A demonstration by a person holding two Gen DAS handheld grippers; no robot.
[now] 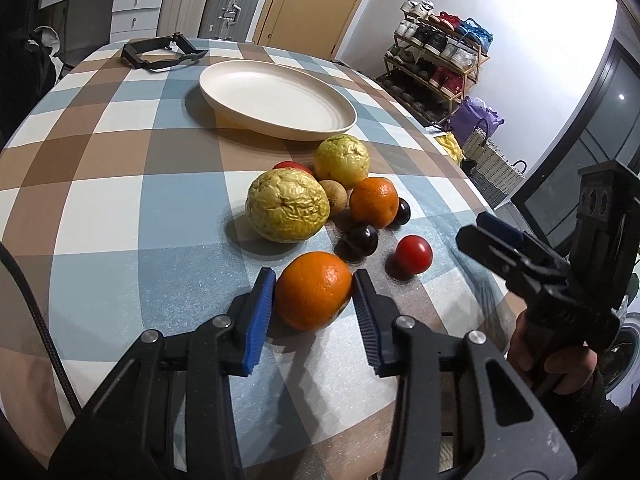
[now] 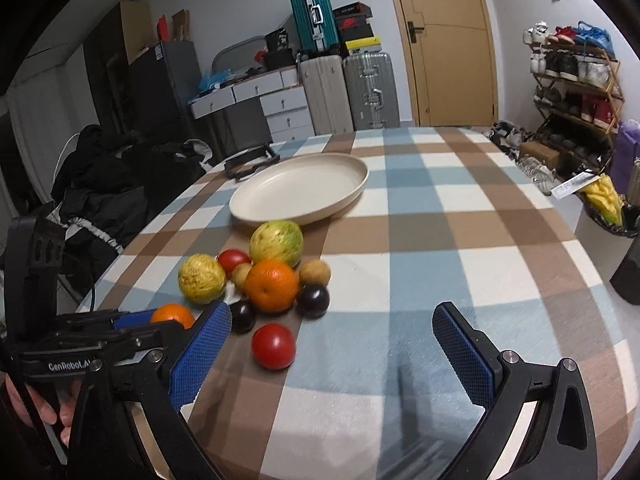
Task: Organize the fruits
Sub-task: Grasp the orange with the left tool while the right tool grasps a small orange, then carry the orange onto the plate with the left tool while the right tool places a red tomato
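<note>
The checked table (image 1: 120, 184) carries everything, and the cream plate (image 1: 276, 100) sits at twelve o'clock from the fruit pile, empty, well beyond it. The pile comes next: two wrinkled yellow-green fruits, a second orange, dark plums and small brown fruits bunched together. Nearest of all is the orange (image 1: 314, 290), at six o'clock from the pile and standing a little apart from it. The left gripper (image 1: 314, 304) is clenched on this orange, one blue pad pressing at its nine o'clock side and the other at three, so the fruit sits dead ahead between the fingers. The plate lies straight up the same line, past the pile. The right gripper (image 2: 332, 354) hangs released and empty, the red tomato (image 2: 274, 346) just ahead at its eleven o'clock.
</note>
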